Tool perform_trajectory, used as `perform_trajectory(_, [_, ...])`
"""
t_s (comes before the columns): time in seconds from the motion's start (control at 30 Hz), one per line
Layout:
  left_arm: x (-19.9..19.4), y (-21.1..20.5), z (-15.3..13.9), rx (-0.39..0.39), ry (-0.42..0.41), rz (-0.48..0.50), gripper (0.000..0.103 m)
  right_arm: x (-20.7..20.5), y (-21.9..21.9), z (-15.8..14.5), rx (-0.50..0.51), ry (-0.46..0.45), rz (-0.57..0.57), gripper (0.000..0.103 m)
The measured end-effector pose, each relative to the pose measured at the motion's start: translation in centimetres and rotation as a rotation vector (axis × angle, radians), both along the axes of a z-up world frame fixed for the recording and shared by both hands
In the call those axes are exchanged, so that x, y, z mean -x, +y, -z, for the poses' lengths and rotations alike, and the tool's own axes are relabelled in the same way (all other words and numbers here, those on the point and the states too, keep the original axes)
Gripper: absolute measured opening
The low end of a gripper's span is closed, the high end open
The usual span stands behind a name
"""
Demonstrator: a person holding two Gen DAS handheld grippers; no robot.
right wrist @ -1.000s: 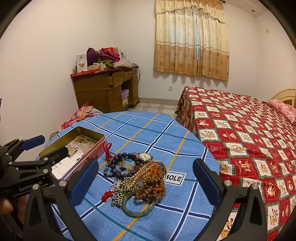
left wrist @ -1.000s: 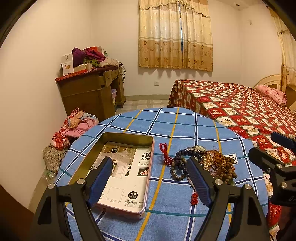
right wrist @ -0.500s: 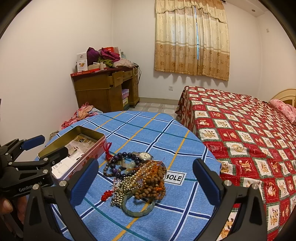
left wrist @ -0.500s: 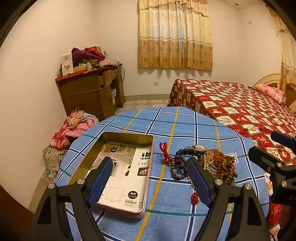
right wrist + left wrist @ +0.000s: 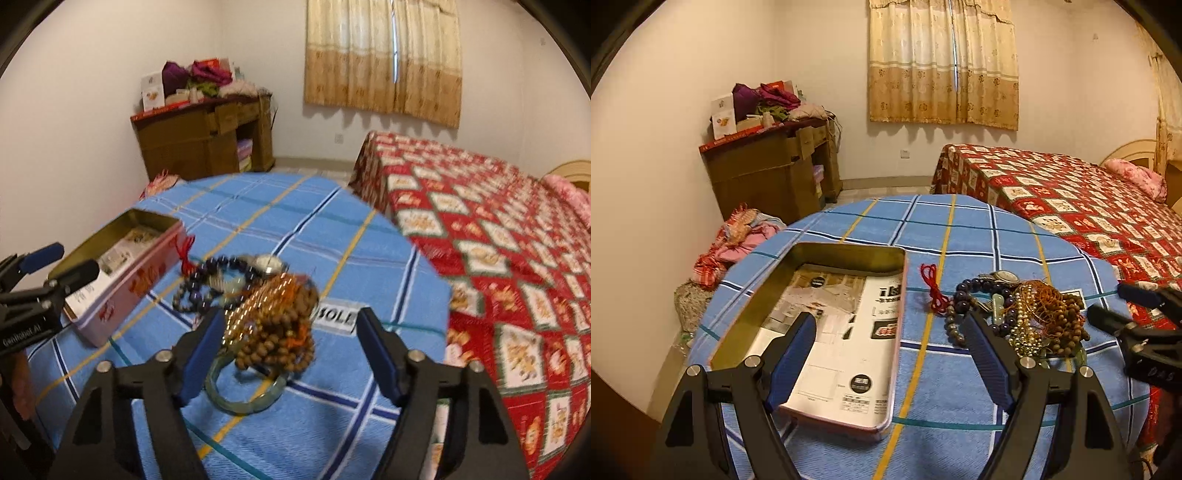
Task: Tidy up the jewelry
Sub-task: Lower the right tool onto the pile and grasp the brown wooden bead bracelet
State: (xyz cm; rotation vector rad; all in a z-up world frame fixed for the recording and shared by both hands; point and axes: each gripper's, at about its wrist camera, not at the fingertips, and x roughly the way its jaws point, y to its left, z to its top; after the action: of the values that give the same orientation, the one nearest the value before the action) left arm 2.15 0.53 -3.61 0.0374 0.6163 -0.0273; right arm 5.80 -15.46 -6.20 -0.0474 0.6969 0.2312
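A heap of jewelry [image 5: 1030, 314] lies on the blue checked tablecloth: dark bead bracelets, brown wooden beads [image 5: 284, 332], a watch [image 5: 269, 263], a red cord [image 5: 932, 288] and a green jade bangle [image 5: 245, 391]. An open pink tin [image 5: 827, 325] with printed paper inside sits to its left. My left gripper [image 5: 890, 347] is open above the tin's near right corner. My right gripper [image 5: 288, 343] is open, its fingers on either side of the wooden beads, just above the bangle.
The round table [image 5: 280, 221] stands in a bedroom. A bed with a red patterned cover [image 5: 498, 236] is close on the right. A wooden desk [image 5: 772, 173] with clutter stands by the back wall, and clothes [image 5: 738, 240] lie on the floor.
My right gripper has moved forward and down to the jewelry heap, now framing the wooden beads. My left gripper has hardly moved.
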Motion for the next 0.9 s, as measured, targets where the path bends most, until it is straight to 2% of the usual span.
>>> perform_trajectory(0.17, [-0.6, -0.8, 0.8, -0.010, 0.021, 0.041, 0.082, -1.6, 0.1, 1.3, -0.027, 0.052, -0.004, 0.062])
perform_trajectory(0.23, [-0.8, -0.9, 1.0, -0.008, 0.028, 0.048, 0.082, -2.2, 0.1, 1.6, -0.046, 0.066, -0.020, 0.053])
perform_trajectory(0.27, [-0.9, -0.9, 1.0, -0.006, 0.030, 0.051, 0.082, -2.5, 0.1, 1.7, -0.052, 0.076, -0.026, 0.040])
perform_trajectory(0.3, [-1.0, -0.9, 1.1, -0.004, 0.031, 0.053, 0.082, -2.7, 0.1, 1.9, -0.055, 0.081, -0.028, 0.032])
perform_trajectory(0.37, [-1.1, -0.9, 1.1, 0.004, 0.035, 0.055, 0.082, -2.8, -0.2, 2.0, -0.079, 0.079, -0.041, 0.028])
perform_trajectory(0.4, [-1.2, -1.0, 1.1, 0.006, 0.036, 0.058, 0.082, -2.6, -0.4, 1.9, -0.091, 0.076, -0.048, 0.017])
perform_trajectory(0.53, [-1.5, -1.7, 1.0, -0.014, 0.034, 0.072, 0.082, -2.3, -1.4, 1.3, -0.104, 0.047, -0.013, 0.016])
perform_trajectory(0.6, [-1.7, -2.2, 0.9, -0.029, 0.027, 0.076, 0.082, -2.3, -2.1, 1.1, -0.091, 0.043, 0.018, 0.009])
perform_trajectory(0.77, [-3.0, -3.3, 0.8, -0.052, 0.028, 0.082, 0.082, -2.6, -3.2, 1.1, -0.074, 0.059, 0.047, 0.009])
perform_trajectory(0.83, [-3.7, -3.8, 1.3, -0.049, 0.056, 0.088, 0.082, -2.8, -3.1, 1.3, -0.062, 0.069, 0.038, 0.009])
perform_trajectory(0.87, [-4.1, -3.9, 1.6, -0.042, 0.070, 0.091, 0.082, -2.9, -3.0, 1.4, -0.054, 0.073, 0.037, 0.014])
perform_trajectory(0.9, [-4.3, -3.9, 1.8, -0.037, 0.083, 0.090, 0.082, -3.2, -2.9, 1.6, -0.046, 0.084, 0.036, 0.038])
